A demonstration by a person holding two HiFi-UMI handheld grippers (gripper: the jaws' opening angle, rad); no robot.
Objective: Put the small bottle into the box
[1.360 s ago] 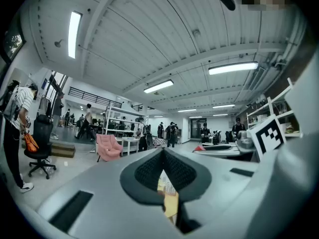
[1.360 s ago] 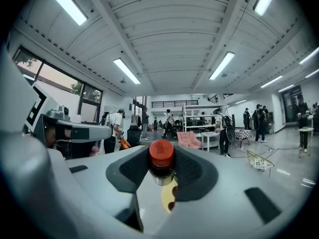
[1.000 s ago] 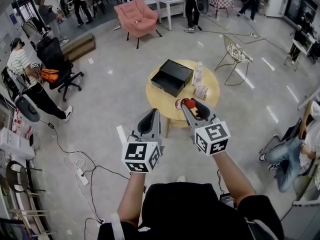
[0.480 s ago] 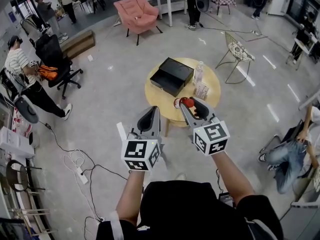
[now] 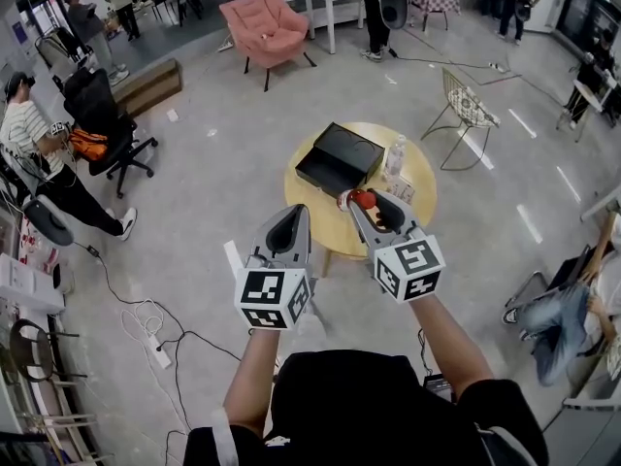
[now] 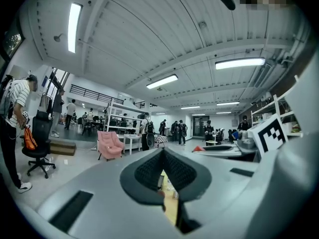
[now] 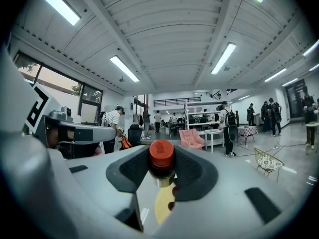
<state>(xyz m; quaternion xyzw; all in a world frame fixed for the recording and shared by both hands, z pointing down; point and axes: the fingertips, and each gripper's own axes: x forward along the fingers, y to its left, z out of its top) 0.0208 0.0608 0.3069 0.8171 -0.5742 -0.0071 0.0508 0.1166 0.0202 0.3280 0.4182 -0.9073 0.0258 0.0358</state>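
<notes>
**Small bottle held at the neck, box ahead on the table**

The right gripper point(image 5: 372, 205) pinches the small bottle point(image 7: 162, 162) between its pads. The red cap stands clear above the jaws and the dark body hangs below them, so the hold sits at the neck, just under the cap. The bottle stands upright in a gripper that points level.

The left gripper point(image 6: 162, 158) has its jaws pressed together at the tips, with nothing between them. It hangs beside the right one, apart from it.

The black box point(image 5: 338, 158) lies open on the round table point(image 5: 315, 202), ahead of both grippers' tips and a little to the left of the right one. A clear water bottle point(image 5: 395, 155) stands just beside the box, ahead and slightly right of the right gripper.

The small bottle looks light and stiff, so the pads should not crush it. Whether it is glass or plastic I cannot tell. Its round, smooth neck could twist or slide in a loose pinch, and the body hanging below may swing. A hold lower on the body would steady it, but the neck grip probably serves for lowering it gently into the shallow box.
</notes>
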